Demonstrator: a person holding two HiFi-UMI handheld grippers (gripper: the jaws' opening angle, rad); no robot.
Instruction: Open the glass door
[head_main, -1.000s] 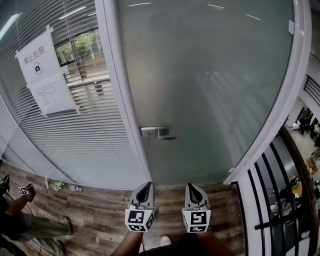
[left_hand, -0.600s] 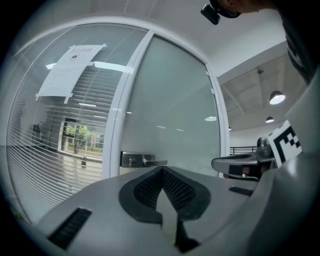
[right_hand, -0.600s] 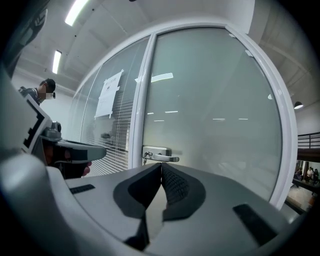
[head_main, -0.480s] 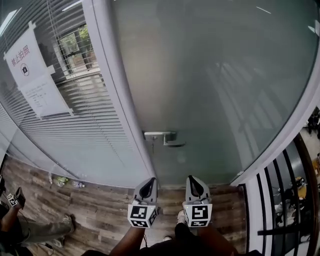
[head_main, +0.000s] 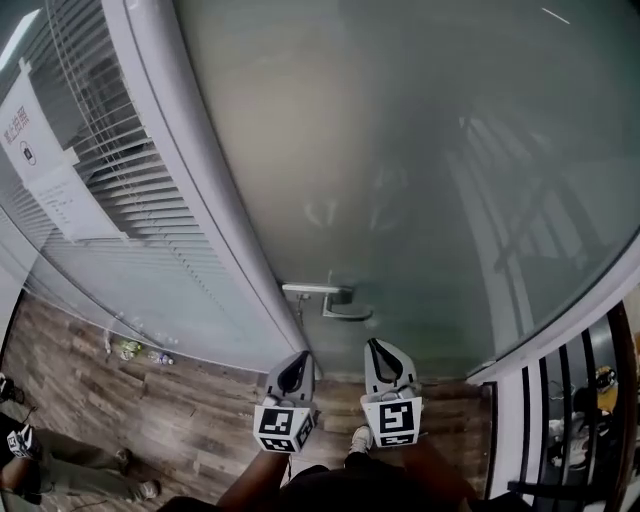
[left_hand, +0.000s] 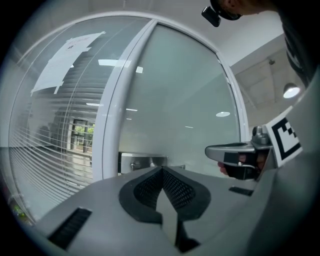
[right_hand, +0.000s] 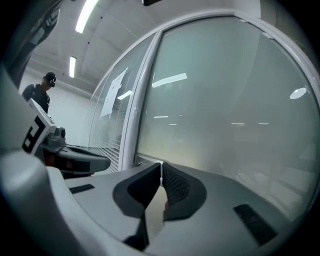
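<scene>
Facing the glass door (head_main: 420, 150), both grippers low in front of it. Landmark = door handle (head_main: 325, 298), at the door's left edge, hard against the white frame post (head_main: 200, 220).

- Far left of the handle: paper notice (head_main: 40, 150) on the blinded glass panel (head_main: 130, 240).
- Just below the handle's left end: left gripper (head_main: 296, 366), jaws pressed together, nothing in them.
- Below and slightly right of the handle's right end: right gripper (head_main: 379, 356), also fully closed and empty (pads meet tip to tip in its own view).
- Neither tip touches the handle; there's a clear gap to the hardware.
- Far right of the handle: black railing (head_main: 560, 430).

Key geometry: the handle lies ahead of both grippers, roughly between them. Its long axis is level, running across the door from the post toward the right. There's a pale bar on the left and a darker lever piece just lower-right of it; can't tell which part turns.

My read: the right gripper lines up better with the lever end, the left with the post end. Either one needs its jaws parted before it can take the handle.
</scene>
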